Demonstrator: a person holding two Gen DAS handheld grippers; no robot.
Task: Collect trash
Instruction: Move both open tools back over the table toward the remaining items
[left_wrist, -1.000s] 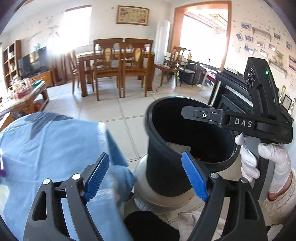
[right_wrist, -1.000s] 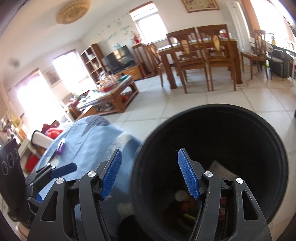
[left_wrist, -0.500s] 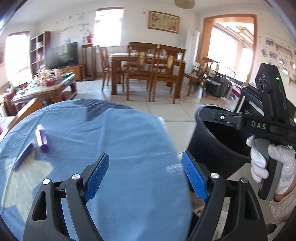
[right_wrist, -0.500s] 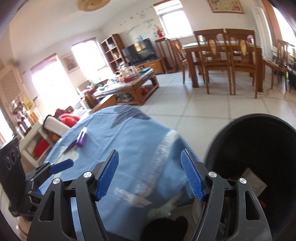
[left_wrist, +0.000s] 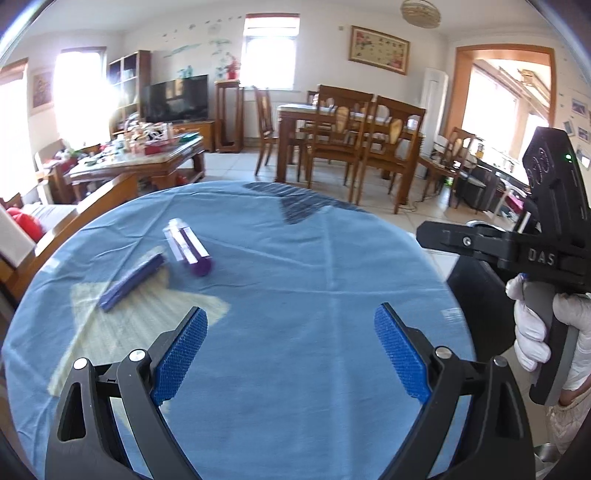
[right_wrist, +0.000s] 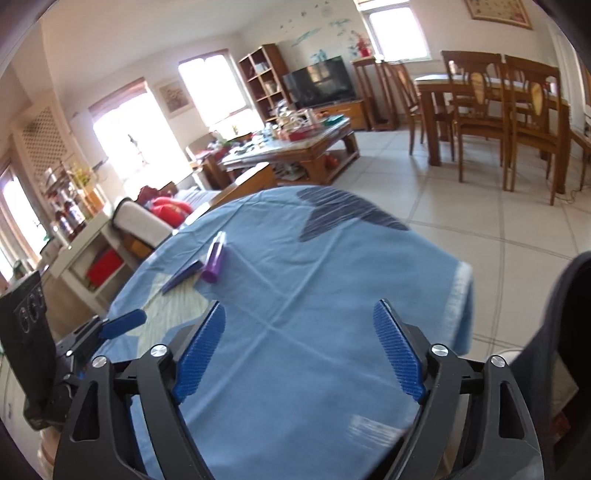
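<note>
Sunlit living and dining room with pale floor tiles forms the backdrop; in front, a round table draped in a blue cloth (left_wrist: 295, 295) fills both wrist views.

Left gripper (left_wrist: 291, 350) hovers above the cloth, its blue-padded jaws spreading wider, with nothing between them. Right gripper (right_wrist: 299, 347) hovers over the same cloth, its jaws also opening and empty. Seen from the left wrist view, a white-gloved hand (left_wrist: 535, 332) grips the right gripper's handle at the right edge.

Beyond the left gripper, toward the table's far left, lie two pieces of trash close together: a purple tube with a clear cap (left_wrist: 190, 247) and a flat dark-blue wrapper (left_wrist: 131, 282) just beside it. Both rest on the cloth, well apart from either gripper.

Black trash bin (right_wrist: 569, 332) stands off the table's right side; only part of its dark wall shows, and its contents are hidden.

Further back stand a cluttered wooden coffee table (left_wrist: 140, 162), a dining table with chairs (left_wrist: 351, 129) and a television (left_wrist: 175, 98).
</note>
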